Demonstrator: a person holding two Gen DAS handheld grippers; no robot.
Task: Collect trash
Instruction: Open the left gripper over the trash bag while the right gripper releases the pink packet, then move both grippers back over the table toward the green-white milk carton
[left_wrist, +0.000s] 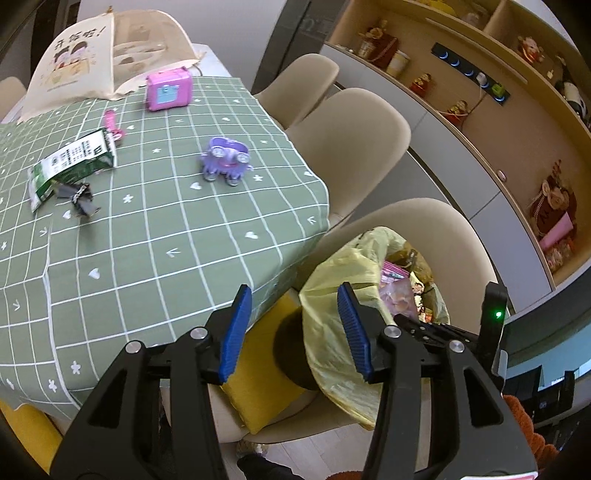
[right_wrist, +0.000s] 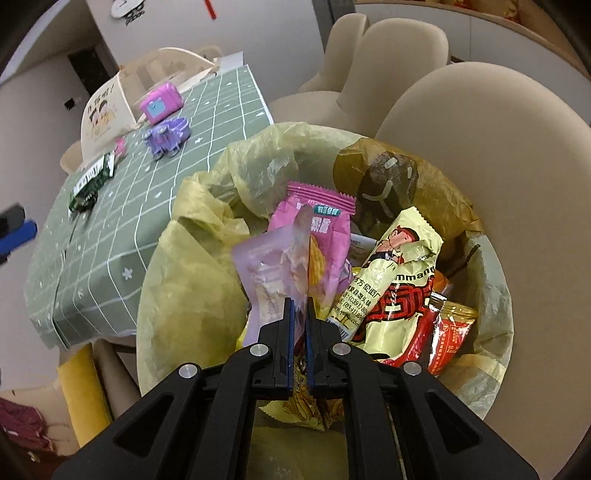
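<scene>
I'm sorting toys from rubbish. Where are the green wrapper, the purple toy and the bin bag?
green wrapper (left_wrist: 70, 162), left wrist view, on its printed face
purple toy (left_wrist: 226, 158), left wrist view, middle of its body
bin bag (right_wrist: 192, 280), right wrist view, bare yellow plastic on its left wall

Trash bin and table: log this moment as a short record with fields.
bin: yellow-lined trash bin on a beige chair, holding snack wrappers
right tool: right tool shut on a chip packet over the bin
left tool: left tool open, nothing between its pads
trash left on table: green wrapper
other table items: purple toy, pink box
</scene>
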